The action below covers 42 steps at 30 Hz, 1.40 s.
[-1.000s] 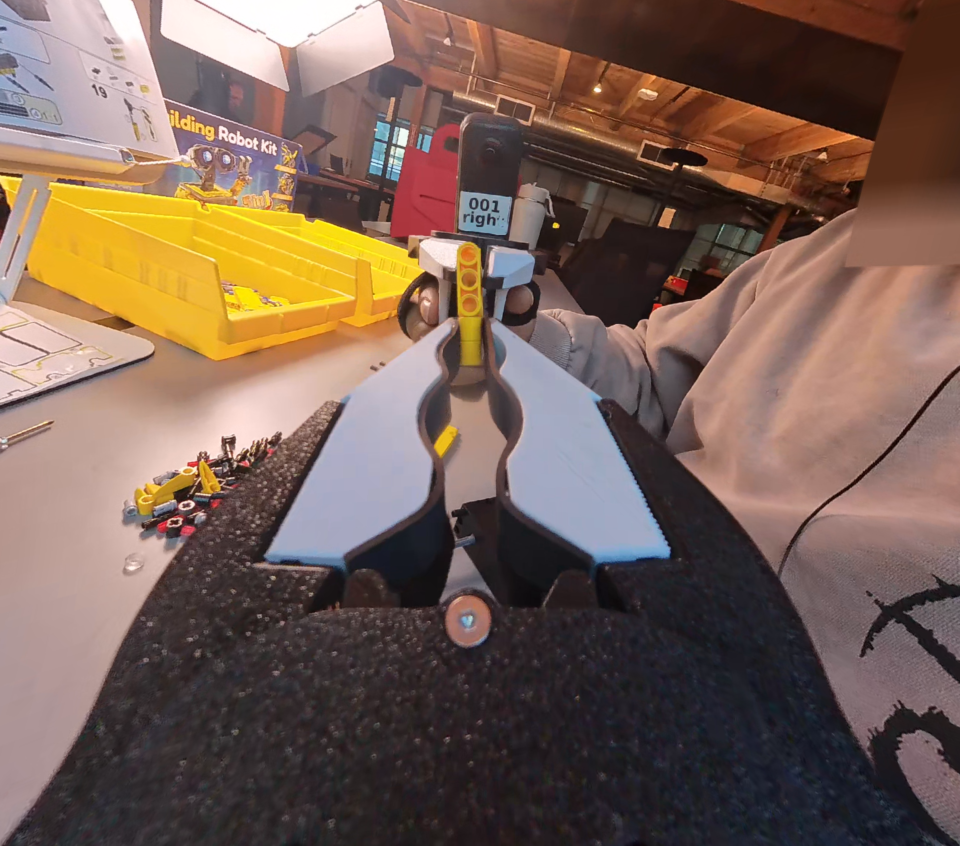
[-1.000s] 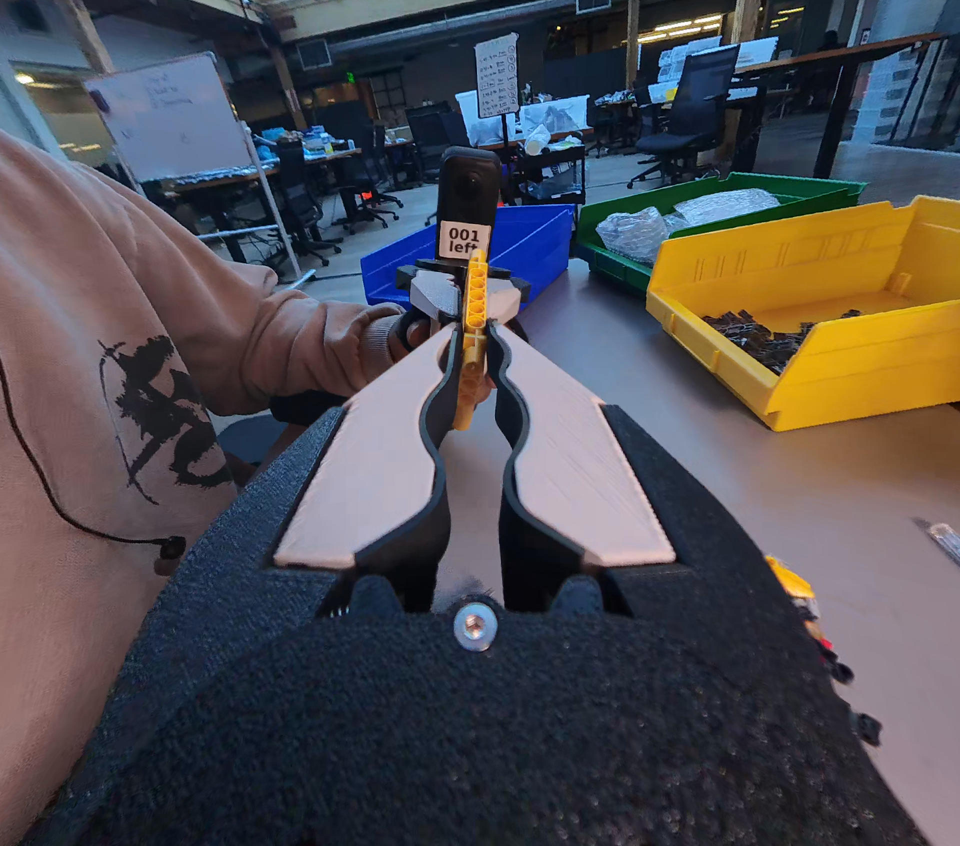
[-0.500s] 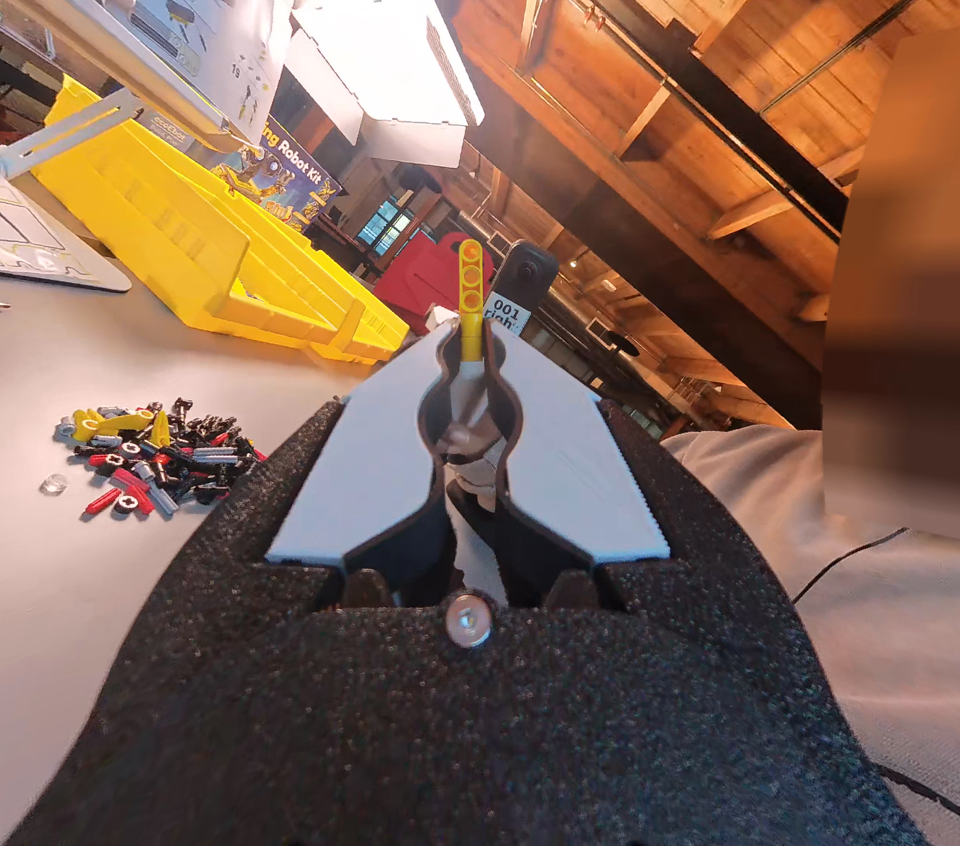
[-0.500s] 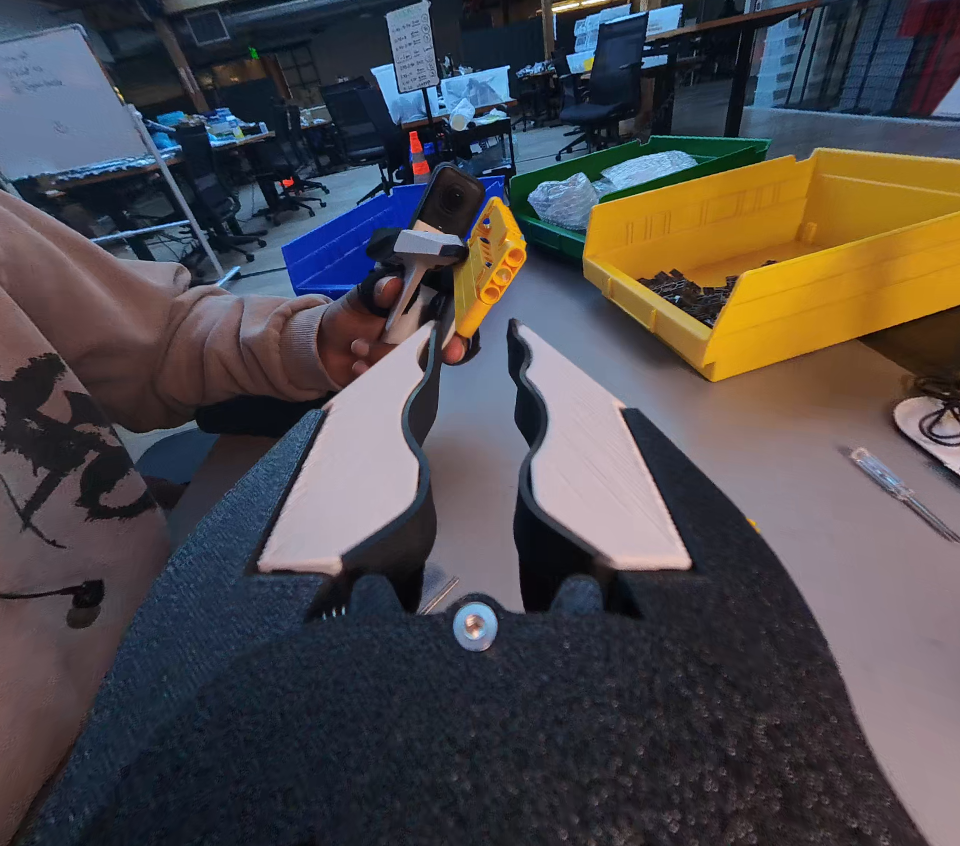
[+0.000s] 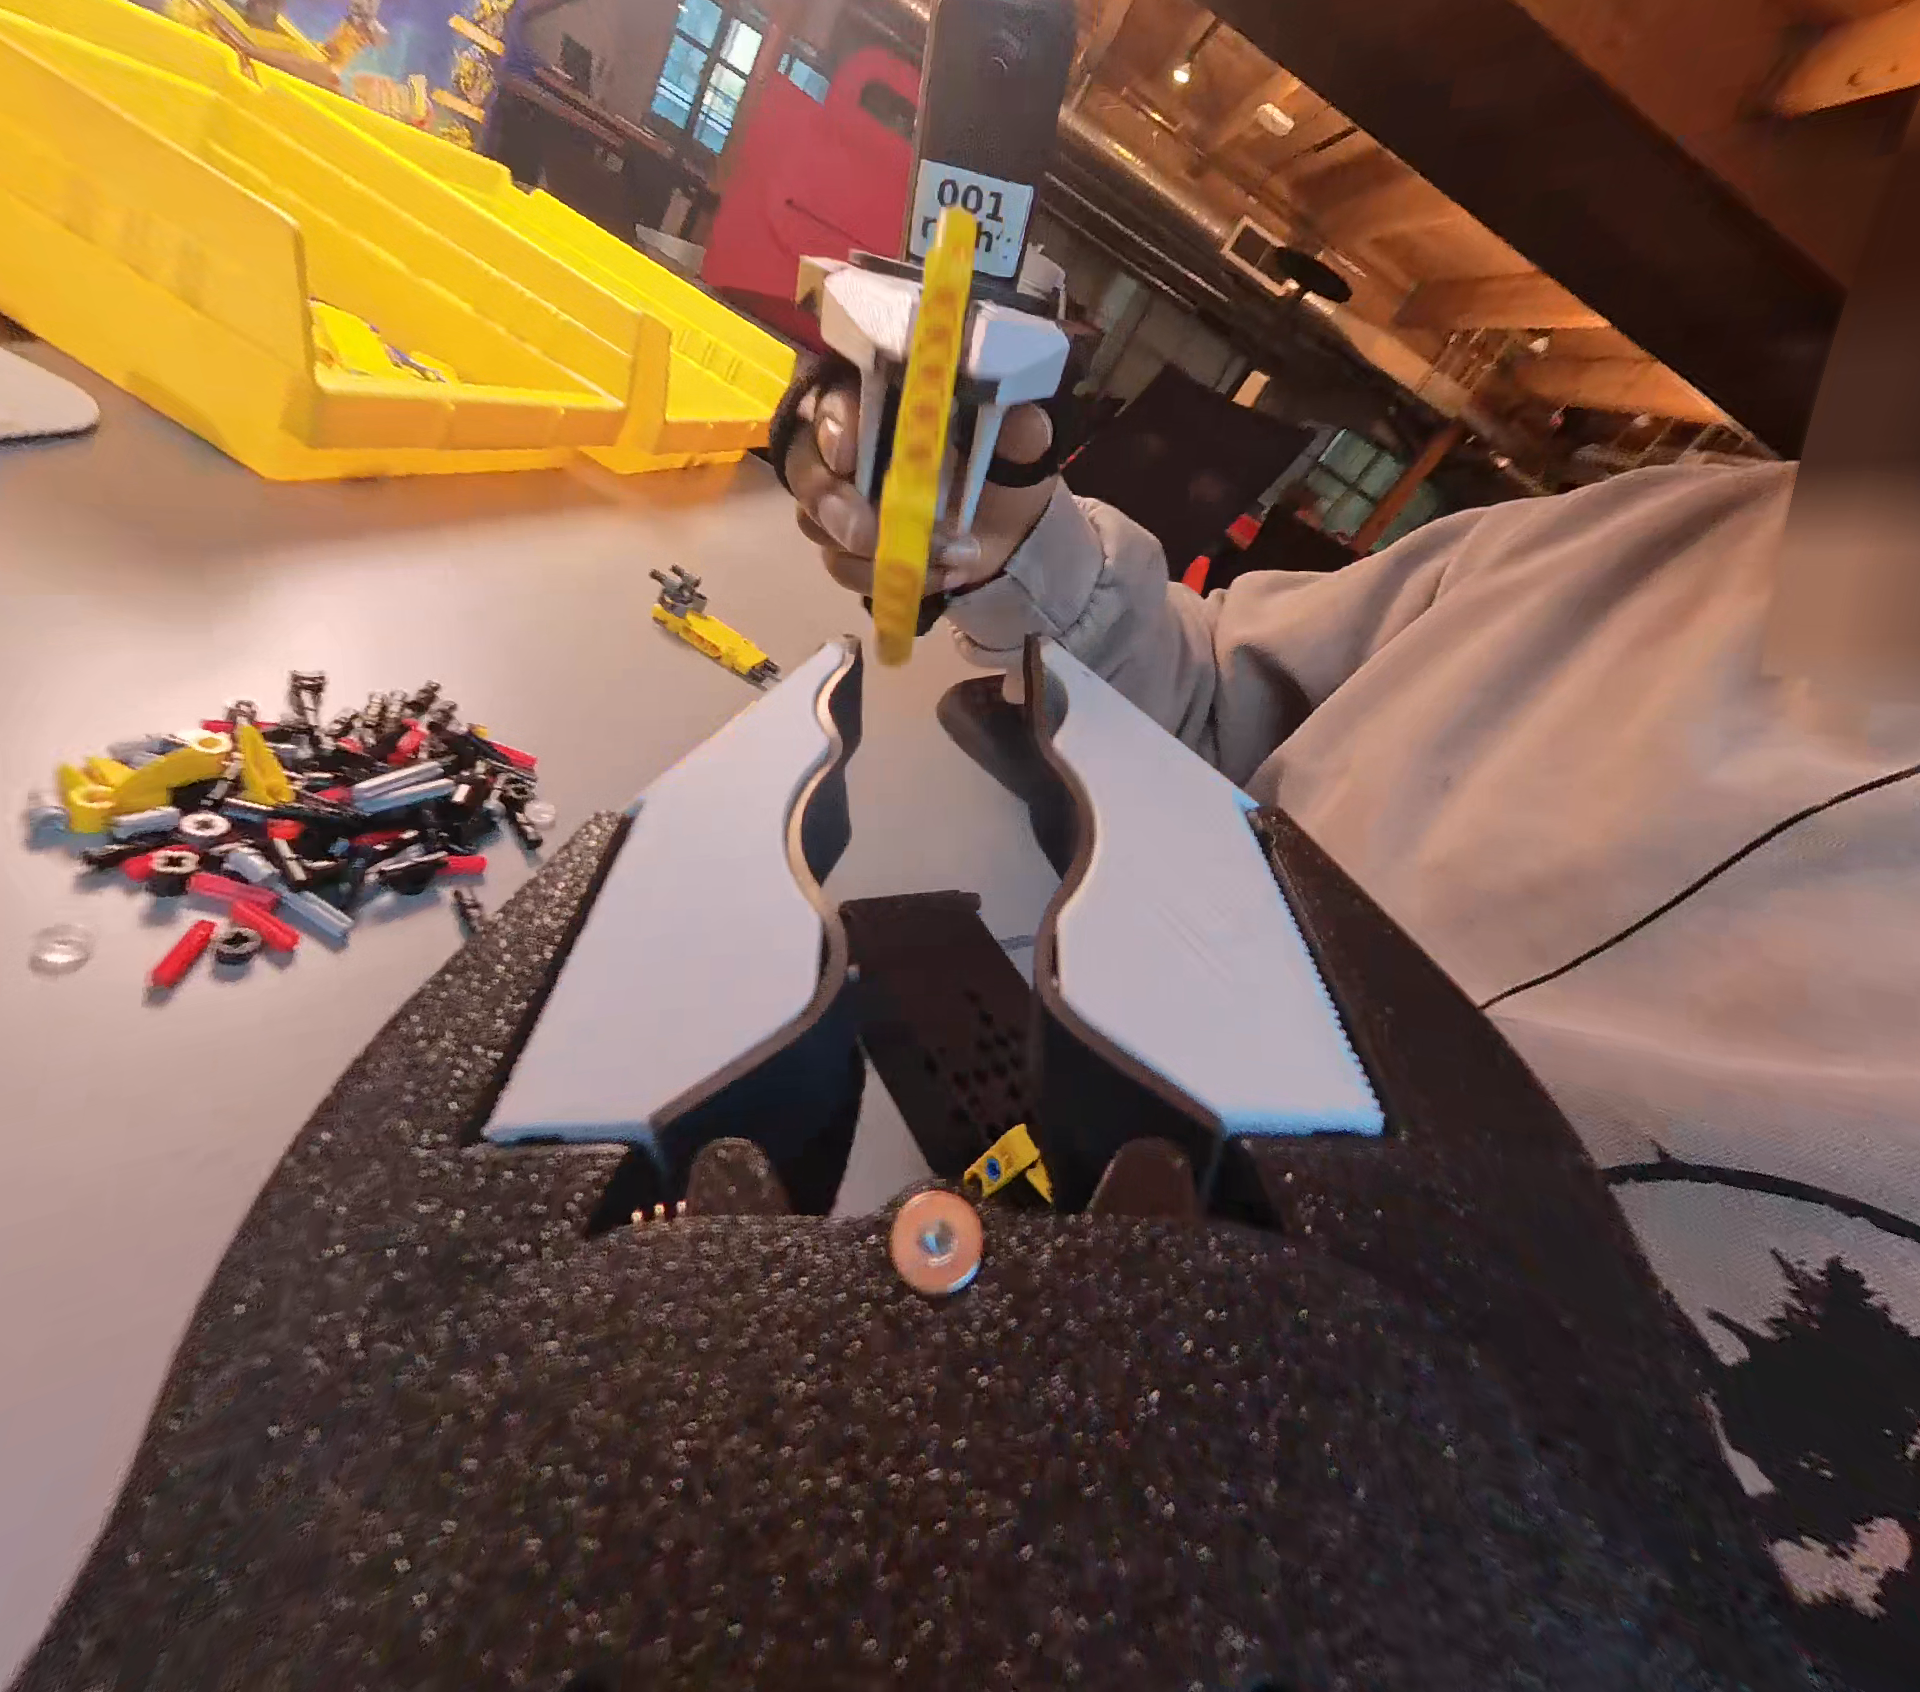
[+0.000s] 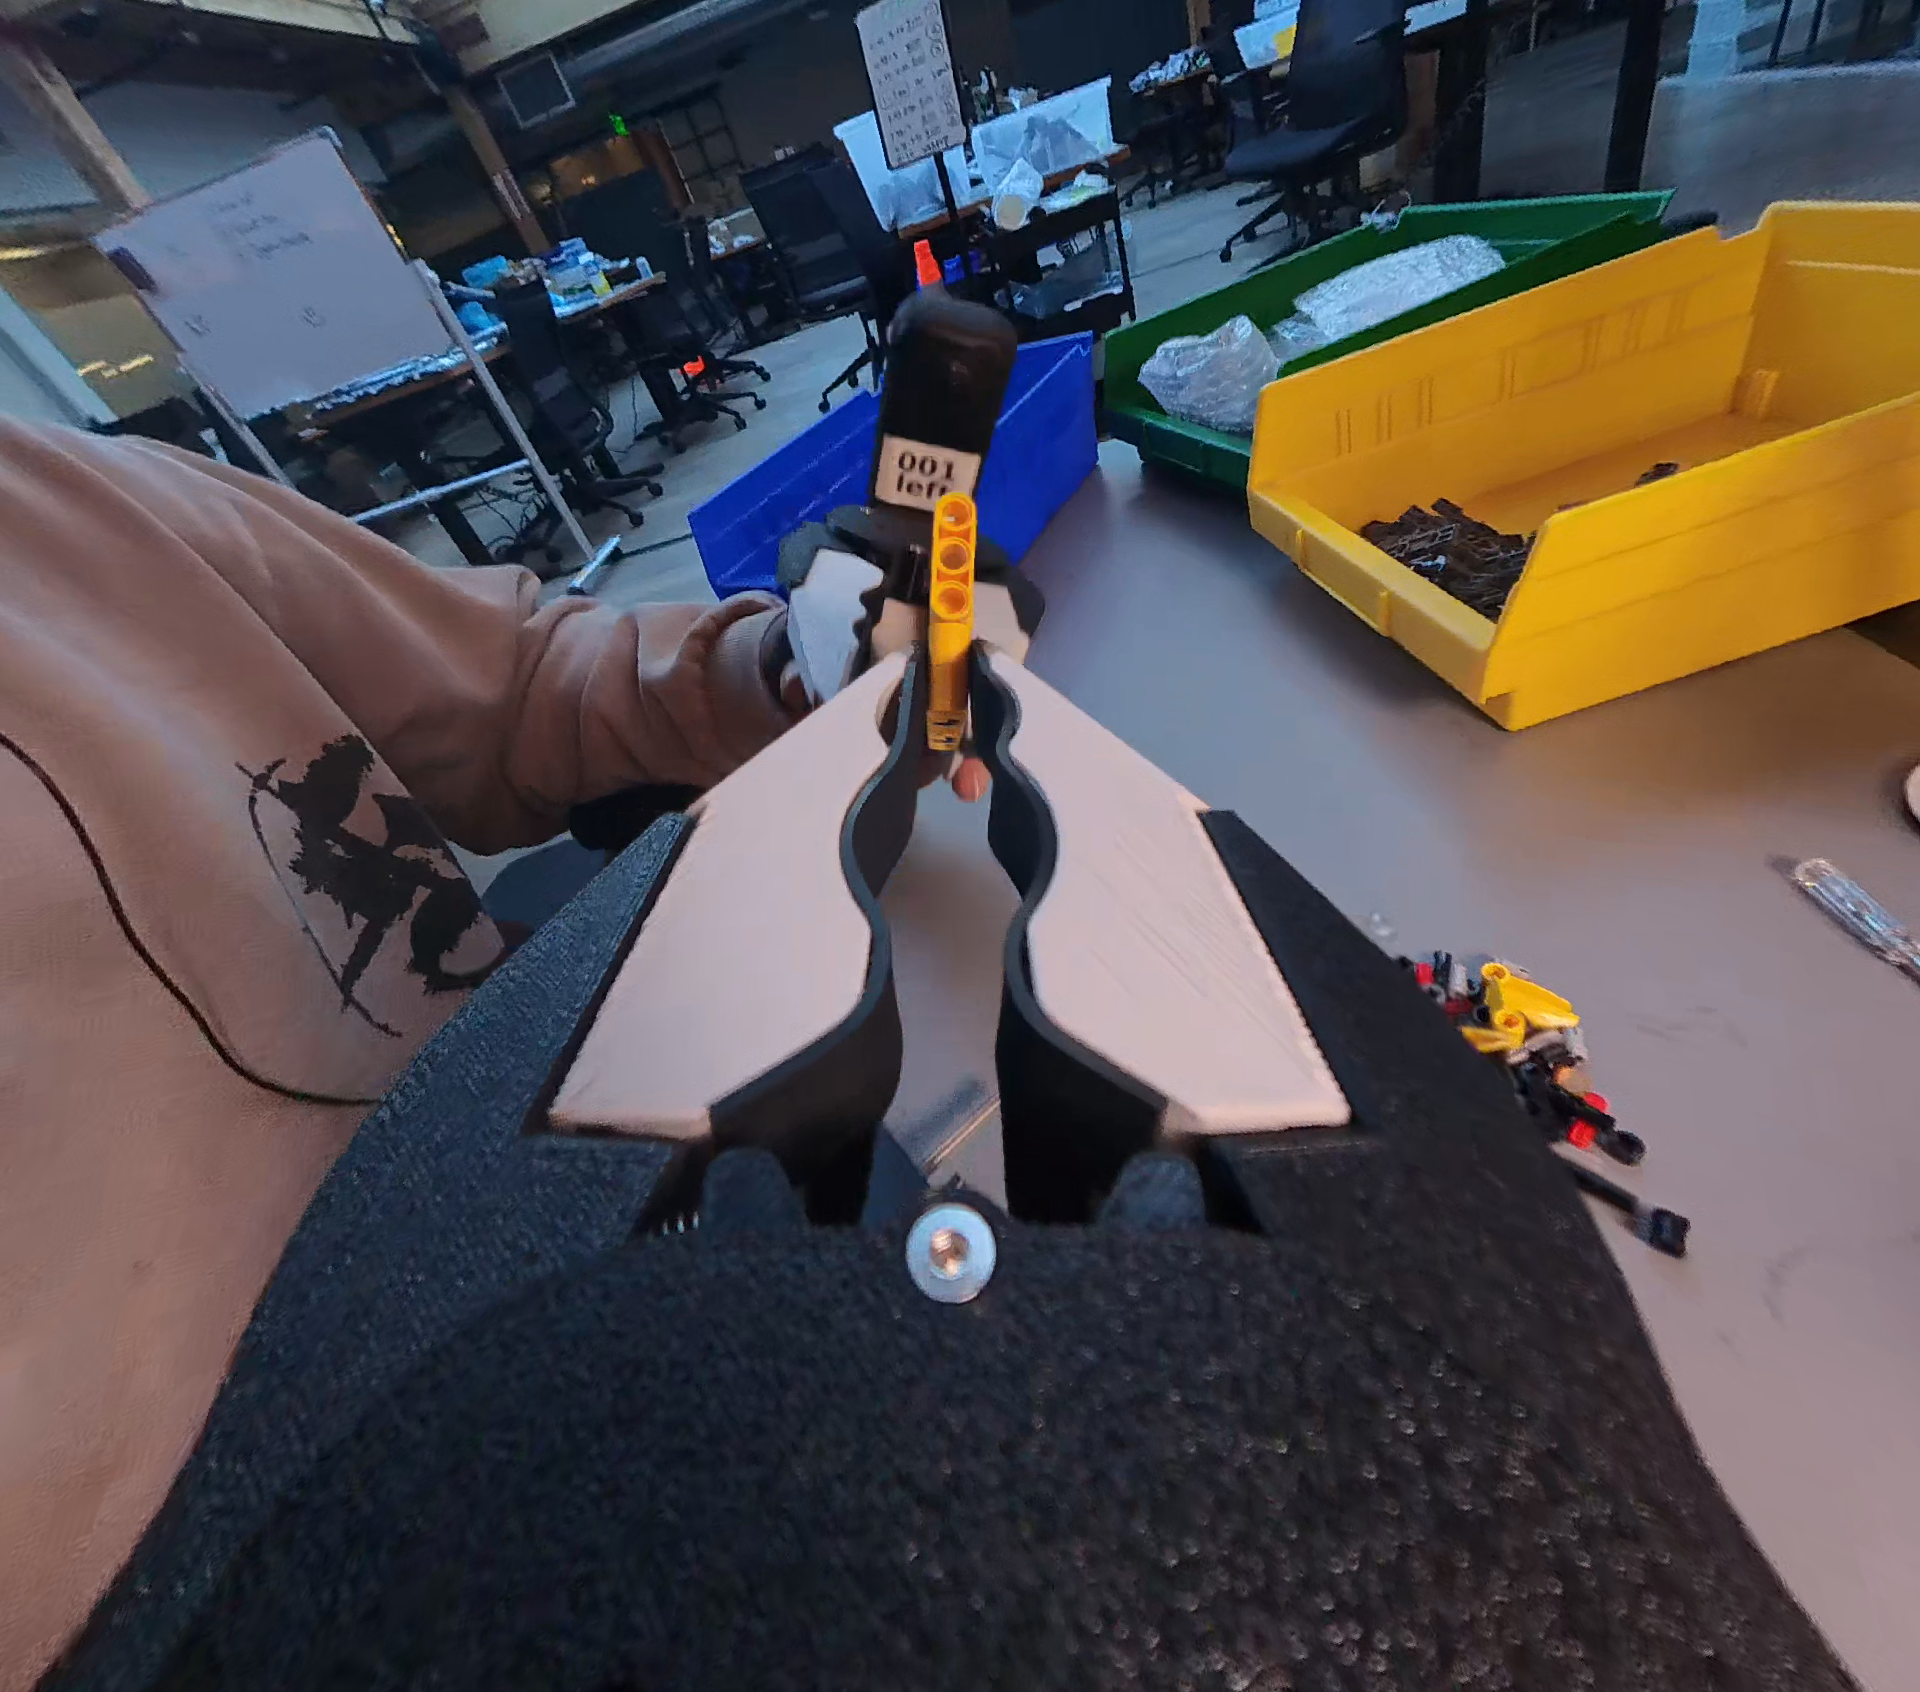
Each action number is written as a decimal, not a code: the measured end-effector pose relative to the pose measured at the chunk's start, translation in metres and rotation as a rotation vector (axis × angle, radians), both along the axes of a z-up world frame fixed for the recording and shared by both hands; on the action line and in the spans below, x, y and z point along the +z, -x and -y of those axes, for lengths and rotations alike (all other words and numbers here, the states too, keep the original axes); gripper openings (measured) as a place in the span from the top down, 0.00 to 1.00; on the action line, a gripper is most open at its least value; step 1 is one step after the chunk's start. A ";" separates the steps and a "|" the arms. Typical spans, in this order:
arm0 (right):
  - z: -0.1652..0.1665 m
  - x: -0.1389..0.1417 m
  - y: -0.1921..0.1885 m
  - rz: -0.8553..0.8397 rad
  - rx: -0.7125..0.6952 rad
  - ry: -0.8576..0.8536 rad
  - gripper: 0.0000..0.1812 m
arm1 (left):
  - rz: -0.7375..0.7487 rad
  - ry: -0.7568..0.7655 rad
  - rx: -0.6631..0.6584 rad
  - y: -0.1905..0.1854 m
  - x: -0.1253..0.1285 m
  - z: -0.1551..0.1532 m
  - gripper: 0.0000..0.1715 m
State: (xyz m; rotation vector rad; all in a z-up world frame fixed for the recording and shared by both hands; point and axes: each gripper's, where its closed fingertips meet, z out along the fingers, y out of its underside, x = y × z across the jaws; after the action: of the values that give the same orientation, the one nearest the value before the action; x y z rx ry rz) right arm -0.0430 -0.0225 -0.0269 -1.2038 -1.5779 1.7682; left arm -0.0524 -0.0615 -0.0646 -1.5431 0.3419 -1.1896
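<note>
Between my left gripper [image 5: 940, 676] and right gripper [image 6: 948, 666] there's hardly any room: the yellow beam [image 5: 920, 437] stands right off the left fingertips. Left of me, the parts pile [image 5: 281, 811] and a small yellow piece [image 5: 712, 626] sit on the table [image 5: 416, 562], with bare grey between them. Yellow bins [image 5: 312, 292] wall off the far edge. On the right side, a yellow bin [image 6: 1579, 479] and screwdriver [image 6: 1860, 915] crowd the way.

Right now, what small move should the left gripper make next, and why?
Probably ease the left gripper forward so its open fingers straddle the lower end of the yellow beam. The right gripper is shut on that beam, whose end hangs just past the left fingertips, nearer the left finger.
</note>
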 end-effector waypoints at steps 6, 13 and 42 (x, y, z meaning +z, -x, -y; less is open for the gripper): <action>0.031 -0.037 0.002 0.149 0.100 -0.136 0.96 | -0.202 -0.048 0.016 -0.007 -0.012 0.003 0.96; 0.034 -0.015 0.007 -0.003 0.056 -0.113 0.92 | 0.014 -0.138 0.072 0.002 0.020 0.005 0.96; 0.055 -0.047 0.007 -0.002 0.161 -0.301 0.96 | -0.316 -0.116 0.027 -0.013 0.004 0.012 0.97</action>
State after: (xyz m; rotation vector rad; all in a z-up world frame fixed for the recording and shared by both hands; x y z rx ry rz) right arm -0.0501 -0.0780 -0.0743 -0.9550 -1.9042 1.5510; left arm -0.0397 -0.0738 -0.0608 -1.6282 0.5854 -0.8875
